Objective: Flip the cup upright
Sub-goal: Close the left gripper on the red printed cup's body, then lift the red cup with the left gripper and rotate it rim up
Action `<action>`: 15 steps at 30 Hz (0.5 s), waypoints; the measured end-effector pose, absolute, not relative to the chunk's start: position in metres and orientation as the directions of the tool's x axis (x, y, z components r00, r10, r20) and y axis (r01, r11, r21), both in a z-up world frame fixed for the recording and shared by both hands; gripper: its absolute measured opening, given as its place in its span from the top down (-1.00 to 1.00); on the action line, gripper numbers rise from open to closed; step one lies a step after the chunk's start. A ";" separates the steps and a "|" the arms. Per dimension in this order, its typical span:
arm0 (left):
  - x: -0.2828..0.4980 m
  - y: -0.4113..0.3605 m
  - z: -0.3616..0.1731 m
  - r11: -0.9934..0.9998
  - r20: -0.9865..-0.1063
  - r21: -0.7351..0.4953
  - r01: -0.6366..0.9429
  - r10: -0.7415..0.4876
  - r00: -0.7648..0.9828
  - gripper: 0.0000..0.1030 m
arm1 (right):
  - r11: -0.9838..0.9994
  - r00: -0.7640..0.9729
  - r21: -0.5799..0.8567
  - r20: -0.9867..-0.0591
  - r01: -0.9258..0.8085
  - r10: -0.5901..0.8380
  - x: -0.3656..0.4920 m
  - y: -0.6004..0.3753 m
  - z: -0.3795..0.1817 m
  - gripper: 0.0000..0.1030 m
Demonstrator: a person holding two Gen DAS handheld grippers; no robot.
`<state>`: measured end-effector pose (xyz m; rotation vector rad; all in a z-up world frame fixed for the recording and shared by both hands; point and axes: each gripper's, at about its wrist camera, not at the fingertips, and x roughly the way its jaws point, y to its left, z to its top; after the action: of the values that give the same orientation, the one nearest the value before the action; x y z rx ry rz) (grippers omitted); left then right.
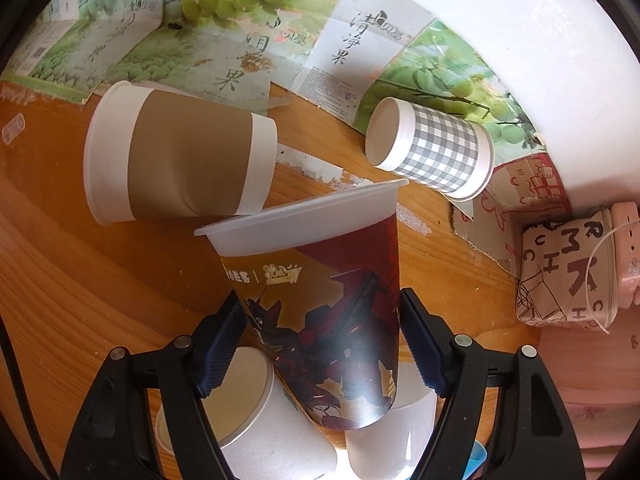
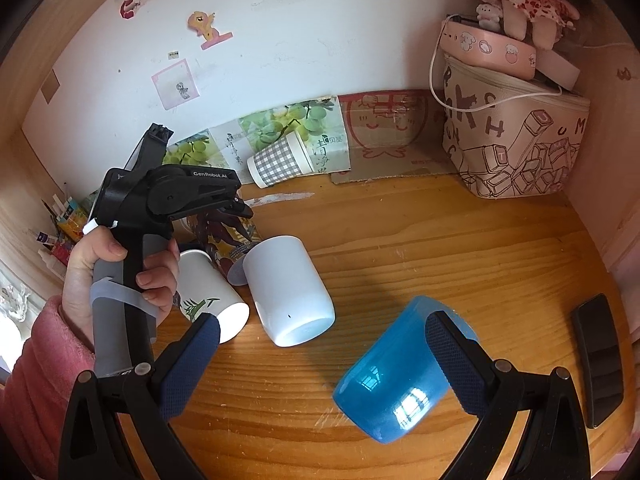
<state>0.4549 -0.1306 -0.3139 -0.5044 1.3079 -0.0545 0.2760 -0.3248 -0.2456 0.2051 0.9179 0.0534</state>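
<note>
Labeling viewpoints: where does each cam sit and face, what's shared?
Left wrist: on left gripper, facing the back wall; its fingers clamp the red printed cup.
Right wrist: on right gripper, facing the desk and wall; its fingers flank the blue cup; left hand shows.
Shared: gingham cup.

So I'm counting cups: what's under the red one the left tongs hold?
Two white cups lie under the red cup; it covers their middles.
</note>
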 end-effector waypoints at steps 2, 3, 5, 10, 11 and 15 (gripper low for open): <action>0.453 -0.128 -0.309 0.892 -0.901 -0.393 -0.222 -0.324 0.290 -0.51 | 0.977 0.607 0.209 -0.782 0.043 0.140 0.274 -0.326 -0.247 -0.99; 0.451 -0.128 -0.307 0.893 -0.897 -0.396 -0.215 -0.327 0.298 -0.51 | 0.976 0.607 0.211 -0.782 0.043 0.142 0.273 -0.326 -0.247 -0.99; 0.448 -0.127 -0.301 0.895 -0.890 -0.399 -0.199 -0.326 0.320 -0.51 | 0.976 0.611 0.214 -0.778 0.041 0.145 0.271 -0.326 -0.246 -0.99; 0.437 -0.117 -0.283 0.888 -0.862 -0.424 -0.177 -0.336 0.380 -0.51 | 0.975 0.608 0.221 -0.778 0.026 0.160 0.264 -0.323 -0.246 -0.99; 0.435 -0.116 -0.280 0.885 -0.856 -0.431 -0.175 -0.340 0.390 -0.51 | 0.974 0.604 0.225 -0.780 0.025 0.165 0.262 -0.322 -0.247 -0.99; 0.425 -0.115 -0.265 0.879 -0.833 -0.452 -0.154 -0.354 0.426 -0.51 | 0.969 0.600 0.246 -0.778 0.018 0.186 0.254 -0.318 -0.246 -0.99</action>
<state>0.4247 -0.1153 -0.2651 -0.5098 1.1377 -0.1320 0.2537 -0.3179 -0.2463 0.2388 0.9241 0.0988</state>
